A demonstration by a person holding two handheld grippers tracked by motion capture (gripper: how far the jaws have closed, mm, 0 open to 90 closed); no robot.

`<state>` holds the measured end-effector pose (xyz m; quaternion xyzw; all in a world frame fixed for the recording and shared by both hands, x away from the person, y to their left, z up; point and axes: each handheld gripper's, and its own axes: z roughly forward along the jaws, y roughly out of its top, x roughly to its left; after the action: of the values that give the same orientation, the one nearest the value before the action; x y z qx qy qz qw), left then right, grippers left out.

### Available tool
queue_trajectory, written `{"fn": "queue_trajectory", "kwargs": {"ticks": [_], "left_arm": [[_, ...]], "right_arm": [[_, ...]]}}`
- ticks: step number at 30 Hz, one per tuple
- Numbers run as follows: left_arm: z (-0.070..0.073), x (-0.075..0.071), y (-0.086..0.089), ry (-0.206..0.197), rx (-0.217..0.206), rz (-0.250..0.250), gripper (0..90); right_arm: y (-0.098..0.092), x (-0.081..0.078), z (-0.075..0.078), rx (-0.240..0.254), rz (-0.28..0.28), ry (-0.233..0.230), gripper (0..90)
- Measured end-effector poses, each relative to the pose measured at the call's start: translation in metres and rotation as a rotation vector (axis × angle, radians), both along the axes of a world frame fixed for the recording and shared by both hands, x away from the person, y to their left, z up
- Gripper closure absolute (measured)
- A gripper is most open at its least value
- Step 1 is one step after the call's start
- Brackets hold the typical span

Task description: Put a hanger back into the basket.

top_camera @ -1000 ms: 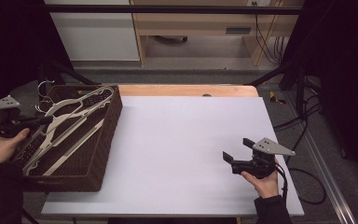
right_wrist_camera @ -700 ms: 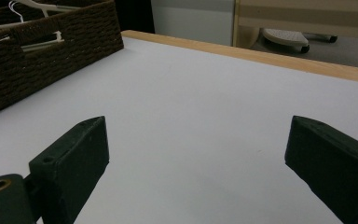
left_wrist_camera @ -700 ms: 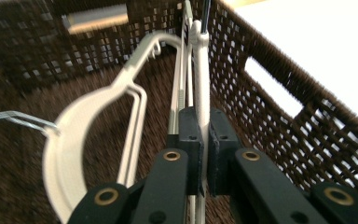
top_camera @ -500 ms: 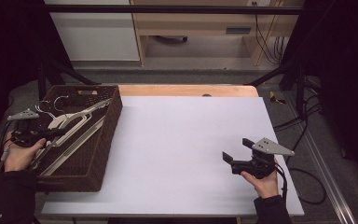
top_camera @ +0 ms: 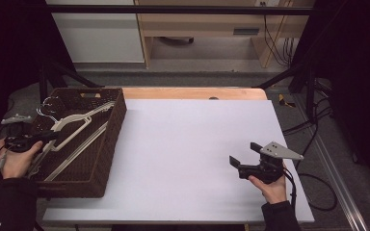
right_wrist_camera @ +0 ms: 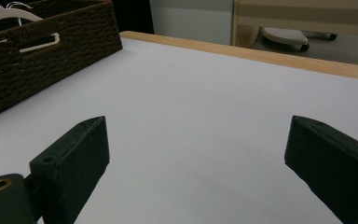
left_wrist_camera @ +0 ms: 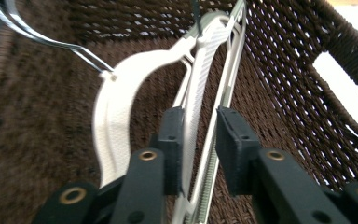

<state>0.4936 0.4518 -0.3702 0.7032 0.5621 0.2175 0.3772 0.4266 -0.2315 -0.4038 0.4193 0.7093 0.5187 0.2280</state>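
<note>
From the high view, a brown wicker basket [top_camera: 107, 144] sits at the table's [top_camera: 188, 144] left edge, white hangers [top_camera: 72, 126] piled inside. The left gripper [top_camera: 48, 136] reaches over the basket's near-left rim; the right gripper [top_camera: 243, 156] rests on the white tabletop, well apart from the basket.

In the left gripper view, the jaws are part closed around a white hanger arm — one pad touches it, with a gap at the other.

In the right gripper view, the jaws stand spread wide over bare table, the basket far left. No writing is legible.

basket [top_camera: 107, 159]: dark woven wicker, rough | hangers [left_wrist_camera: 116, 93]: white plastic, metal hooks
</note>
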Motion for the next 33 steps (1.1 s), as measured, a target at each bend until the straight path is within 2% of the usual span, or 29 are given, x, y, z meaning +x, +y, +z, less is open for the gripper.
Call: {"fn": "queue_trajectory", "kwargs": {"ticks": [1, 4, 8, 10, 11, 12, 13, 15, 17, 20, 22, 26, 30, 33], "left_arm": [[0.002, -0.004, 0.000, -0.017, -0.002, 0.009, 65.5], [0.008, -0.015, -0.002, -0.074, -0.043, 0.005, 60.2], [0.019, -0.033, -0.013, -0.157, -0.091, -0.022, 54.2], [0.022, -0.041, -0.021, -0.203, -0.130, -0.043, 49.6], [0.023, -0.045, -0.026, -0.223, -0.136, -0.054, 46.9], [0.023, -0.045, -0.026, -0.223, -0.136, -0.054, 43.2], [0.024, -0.052, -0.038, -0.260, -0.139, -0.082, 40.5], [0.024, -0.057, -0.052, -0.292, -0.151, -0.106, 35.1], [0.024, -0.061, -0.064, -0.305, -0.149, -0.152, 28.9], [0.021, -0.065, -0.086, -0.315, -0.136, -0.186, 12.8], [0.018, -0.066, -0.100, -0.310, -0.134, -0.209, 8.3], [0.012, -0.069, -0.121, -0.324, -0.135, -0.269, 5.9], [0.011, -0.075, -0.134, -0.355, -0.141, -0.335, 5.4], [0.009, -0.080, -0.143, -0.361, -0.136, -0.377, 5.4]], "right_arm": [[0.000, 0.000, 0.000, -0.002, 0.000, 0.000, 6.9], [-0.001, -0.001, 0.001, 0.005, -0.004, -0.002, 7.0], [-0.002, 0.000, 0.001, 0.006, -0.007, -0.011, 7.1], [-0.003, -0.001, 0.001, 0.007, -0.011, -0.008, 7.0], [-0.003, -0.001, 0.001, 0.007, -0.013, -0.005, 7.0], [-0.003, -0.001, 0.001, 0.006, -0.013, -0.008, 7.0], [-0.004, -0.002, 0.002, 0.007, -0.015, -0.008, 6.9], [-0.005, -0.002, 0.002, 0.009, -0.016, -0.014, 6.8], [-0.006, -0.003, 0.003, 0.010, -0.016, -0.013, 6.7], [-0.008, -0.003, 0.003, 0.013, -0.022, -0.014, 6.7], [-0.009, -0.004, 0.003, 0.017, -0.028, -0.010, 6.7], [-0.012, -0.005, 0.004, 0.015, -0.024, -0.020, 6.5], [-0.014, -0.006, 0.004, 0.018, -0.025, -0.030, 6.4], [-0.015, -0.007, 0.005, 0.023, -0.029, -0.025, 6.5]]}}
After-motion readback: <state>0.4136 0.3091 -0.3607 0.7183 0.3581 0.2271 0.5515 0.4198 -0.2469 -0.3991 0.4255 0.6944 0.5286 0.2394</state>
